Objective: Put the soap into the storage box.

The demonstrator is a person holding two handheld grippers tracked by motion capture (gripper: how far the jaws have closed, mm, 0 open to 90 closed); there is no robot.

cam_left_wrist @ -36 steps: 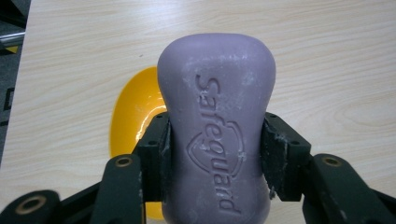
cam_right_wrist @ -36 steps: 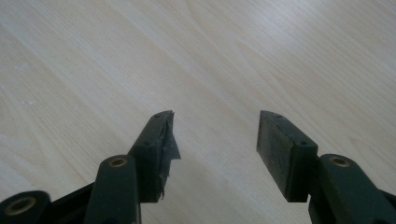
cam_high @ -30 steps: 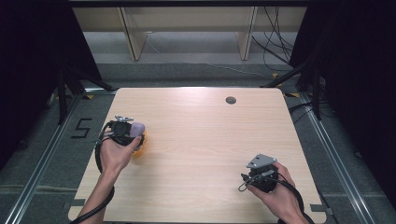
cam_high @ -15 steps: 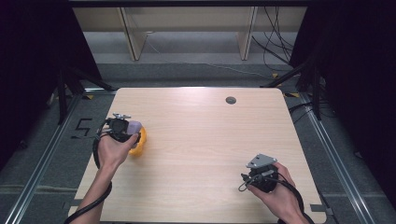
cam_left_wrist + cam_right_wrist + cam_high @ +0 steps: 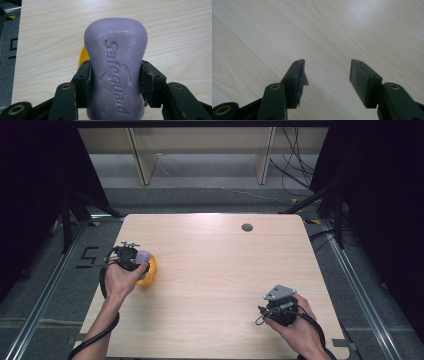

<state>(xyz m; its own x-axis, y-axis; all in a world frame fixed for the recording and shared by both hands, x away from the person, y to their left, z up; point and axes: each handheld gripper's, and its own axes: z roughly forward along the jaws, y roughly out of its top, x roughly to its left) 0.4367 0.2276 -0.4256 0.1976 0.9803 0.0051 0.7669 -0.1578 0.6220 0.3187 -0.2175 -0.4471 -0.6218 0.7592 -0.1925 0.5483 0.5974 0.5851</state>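
A purple bar of soap (image 5: 116, 67) stamped with a brand name is clamped between the jaws of my left gripper (image 5: 115, 82). In the high view that gripper (image 5: 134, 259) is at the table's left side, with the soap (image 5: 143, 257) held just above a yellow object (image 5: 149, 272) lying on the wood. A sliver of the yellow object (image 5: 83, 57) peeks out behind the soap. My right gripper (image 5: 280, 306) rests near the front right of the table. Its jaws (image 5: 327, 75) stand open over bare wood with nothing between them.
The light wooden table (image 5: 215, 270) has a small dark round hole (image 5: 247, 227) near its far edge. Metal rails and grey floor run along both sides, and shelving legs (image 5: 142, 160) stand beyond the far edge.
My left gripper with the soap has drifted slightly toward the table's left edge and nearer the person, staying over the yellow object. The right gripper has not moved.
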